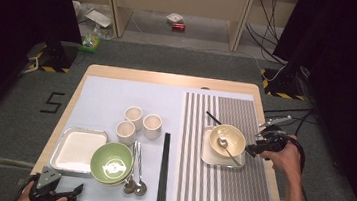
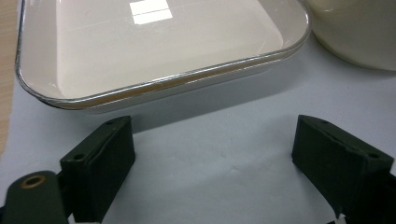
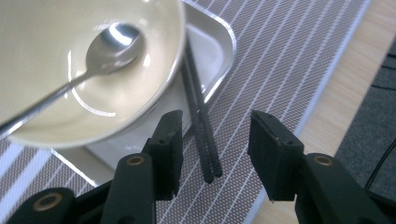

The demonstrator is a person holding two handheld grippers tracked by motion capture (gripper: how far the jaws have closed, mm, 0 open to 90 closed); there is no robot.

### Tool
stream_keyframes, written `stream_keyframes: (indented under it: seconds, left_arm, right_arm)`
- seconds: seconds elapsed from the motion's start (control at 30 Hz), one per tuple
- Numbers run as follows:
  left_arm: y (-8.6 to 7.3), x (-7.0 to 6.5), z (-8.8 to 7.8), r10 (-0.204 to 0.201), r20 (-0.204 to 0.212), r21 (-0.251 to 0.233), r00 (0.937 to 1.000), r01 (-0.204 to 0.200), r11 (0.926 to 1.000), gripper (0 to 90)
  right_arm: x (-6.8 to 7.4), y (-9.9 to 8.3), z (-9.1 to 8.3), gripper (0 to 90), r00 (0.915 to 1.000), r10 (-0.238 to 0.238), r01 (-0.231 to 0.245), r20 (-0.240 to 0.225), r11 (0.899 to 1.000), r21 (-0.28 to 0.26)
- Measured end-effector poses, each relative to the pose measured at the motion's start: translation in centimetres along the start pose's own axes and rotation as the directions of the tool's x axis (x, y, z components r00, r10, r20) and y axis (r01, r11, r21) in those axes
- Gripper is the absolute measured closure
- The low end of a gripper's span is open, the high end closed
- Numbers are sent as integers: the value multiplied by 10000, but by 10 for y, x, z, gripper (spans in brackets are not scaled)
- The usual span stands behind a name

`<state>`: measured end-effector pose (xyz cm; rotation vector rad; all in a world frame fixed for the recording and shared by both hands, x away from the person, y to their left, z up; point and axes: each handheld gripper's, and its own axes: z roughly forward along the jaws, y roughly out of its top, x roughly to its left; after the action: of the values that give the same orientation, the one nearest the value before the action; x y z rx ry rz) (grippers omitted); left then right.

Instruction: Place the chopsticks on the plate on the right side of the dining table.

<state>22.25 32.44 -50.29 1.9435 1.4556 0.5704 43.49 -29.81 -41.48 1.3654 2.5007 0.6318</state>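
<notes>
The bench (image 1: 119,74), pale wood at its rim, stands on grey carpet (image 1: 170,59) in a dim room. Beyond its far edge a beige wall unit (image 1: 177,0) rises, with a red object (image 1: 178,26) on the floor before it. Black curtains (image 1: 14,13) hang to either side of the bench, and yellow-black tape (image 1: 49,68) marks a stand foot near its far left corner.

A glossy ceramic-looking bowl (image 3: 88,70) holds a shiny metal spoon (image 3: 107,46), beside matt black chopsticks (image 3: 203,135) on a woven striped mat (image 3: 280,70); the tray (image 2: 154,51) looks glazed, silver-rimmed.
</notes>
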Motion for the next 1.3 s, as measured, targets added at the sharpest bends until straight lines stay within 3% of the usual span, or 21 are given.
stream_keyframes:
  seconds: [0.17,0.27,0.33,0.43,0.77,1.13,1.3]
  left_arm:
    - [0,0,0,2,-5,21,10000,-2,10000,118]
    - [0,0,0,5,-9,18,10000,-5,10000,118]
    - [0,0,0,-1,-4,3,10000,1,10000,118]
    - [0,0,0,-8,4,5,10000,8,10000,118]
    - [0,0,0,3,-10,21,10000,-3,10000,118]
    - [0,0,0,-5,-10,6,10000,5,10000,118]
    - [0,0,0,-4,2,-1,10000,4,10000,118]
  right_arm:
    - [-2,4,-5,524,9952,853,-836,489,9958,-373]
    - [-3,9,-8,509,9891,1343,-1293,608,9885,-787]
    - [-4,14,-9,503,9806,1815,-1743,742,9802,-936]
    - [-1,22,-7,494,9779,1929,-1843,806,9774,-1033]
    - [15,50,-5,454,9731,1932,-1771,1254,9757,-1290]
    - [46,88,4,453,9856,1365,-1224,995,9831,-1361]
    - [56,99,13,451,9873,1322,-1197,883,9837,-1344]
